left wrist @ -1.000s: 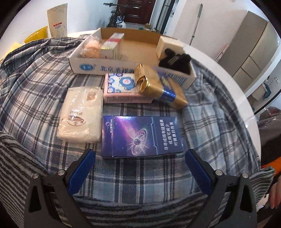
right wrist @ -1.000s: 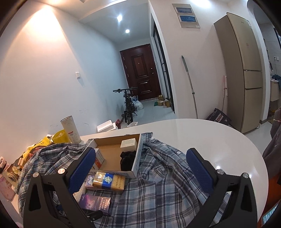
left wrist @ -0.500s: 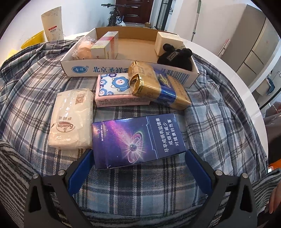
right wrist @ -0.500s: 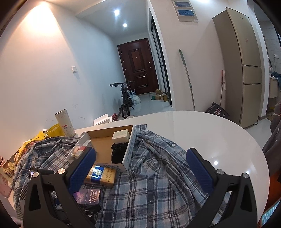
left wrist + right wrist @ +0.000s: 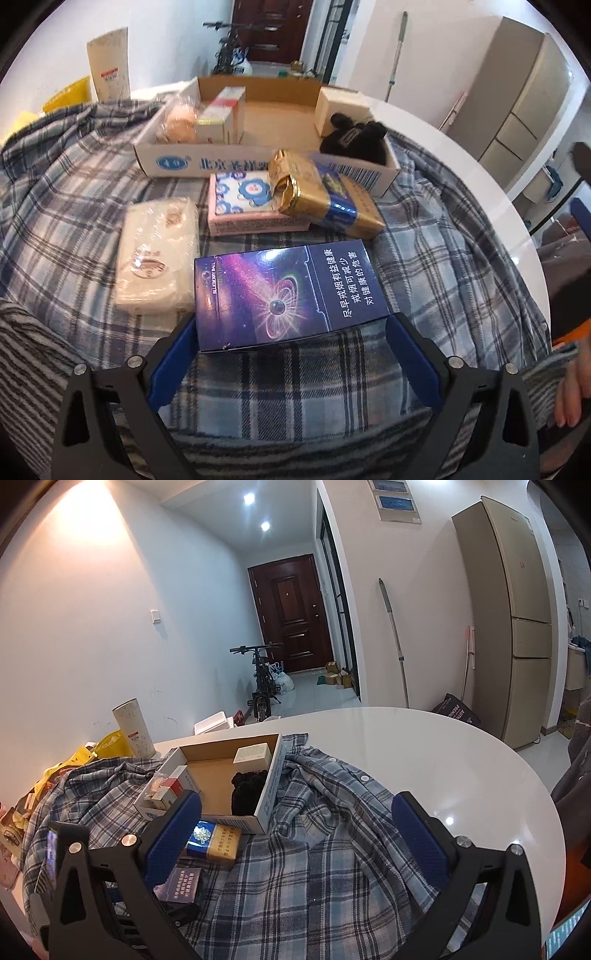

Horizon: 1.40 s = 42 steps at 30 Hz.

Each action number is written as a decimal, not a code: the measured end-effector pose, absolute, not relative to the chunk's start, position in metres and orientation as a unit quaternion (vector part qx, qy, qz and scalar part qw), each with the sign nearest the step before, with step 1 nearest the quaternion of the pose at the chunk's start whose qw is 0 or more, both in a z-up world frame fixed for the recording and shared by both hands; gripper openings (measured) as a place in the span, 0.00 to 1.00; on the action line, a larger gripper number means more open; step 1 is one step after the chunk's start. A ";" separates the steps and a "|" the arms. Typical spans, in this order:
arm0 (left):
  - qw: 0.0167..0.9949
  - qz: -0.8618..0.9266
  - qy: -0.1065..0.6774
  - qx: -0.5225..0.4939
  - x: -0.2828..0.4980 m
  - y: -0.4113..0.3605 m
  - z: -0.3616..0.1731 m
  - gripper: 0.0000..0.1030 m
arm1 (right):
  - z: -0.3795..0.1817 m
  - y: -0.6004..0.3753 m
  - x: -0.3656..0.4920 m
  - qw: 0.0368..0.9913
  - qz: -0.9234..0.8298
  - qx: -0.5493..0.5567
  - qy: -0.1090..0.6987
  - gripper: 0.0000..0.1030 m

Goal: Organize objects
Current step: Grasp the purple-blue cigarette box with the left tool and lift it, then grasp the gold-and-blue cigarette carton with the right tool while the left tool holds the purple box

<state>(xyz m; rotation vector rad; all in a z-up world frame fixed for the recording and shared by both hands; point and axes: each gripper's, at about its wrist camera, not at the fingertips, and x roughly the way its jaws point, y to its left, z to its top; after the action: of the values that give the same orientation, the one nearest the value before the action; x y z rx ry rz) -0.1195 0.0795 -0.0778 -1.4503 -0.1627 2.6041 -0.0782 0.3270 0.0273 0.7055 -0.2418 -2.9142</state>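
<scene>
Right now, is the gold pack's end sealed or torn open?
Torn open. The gold pack shows crumpled foil gaping at its near-left end, which rests on the pink box.

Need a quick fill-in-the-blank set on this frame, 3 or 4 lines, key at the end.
1. The left gripper has its fingers spread on either side of the ____ galaxy-print carton.
2. The fluffy black item sits inside the open ____ box.
3. The gold and blue foil pack leans partly on the ____ flower-print box.
4. Everything lies on a blue ____ shirt spread over the white round table.

Missing words: purple; cardboard; pink; plaid
</scene>
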 end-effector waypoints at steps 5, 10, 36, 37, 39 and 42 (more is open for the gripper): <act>0.084 0.886 -0.035 -0.455 -0.104 0.069 -0.058 0.97 | 0.028 0.325 -0.078 0.066 -0.967 0.235 -0.076 1.00; 0.091 0.900 -0.023 -0.426 -0.094 0.054 -0.039 0.97 | 0.032 0.320 -0.075 0.068 -0.967 0.234 -0.070 1.00; 0.066 0.950 -0.024 -0.303 -0.089 -0.016 -0.005 0.97 | 0.011 0.216 -0.156 0.174 -0.910 0.374 -0.039 1.00; 0.067 0.950 -0.025 -0.303 -0.089 -0.018 -0.005 0.97 | 0.006 0.214 -0.161 0.175 -0.906 0.383 -0.038 1.00; 0.067 0.949 -0.030 -0.305 -0.089 -0.021 -0.006 0.97 | -0.004 0.210 -0.171 0.176 -0.897 0.402 -0.041 1.00; 0.068 0.949 -0.031 -0.307 -0.088 -0.023 -0.007 0.97 | -0.022 0.208 -0.185 0.188 -0.879 0.434 -0.054 1.00</act>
<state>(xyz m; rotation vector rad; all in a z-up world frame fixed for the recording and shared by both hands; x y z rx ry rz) -0.0884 -0.0226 -0.0069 -0.9255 -0.0923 2.8583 -0.1852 0.2082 -0.0221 1.2220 -0.1530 -2.4733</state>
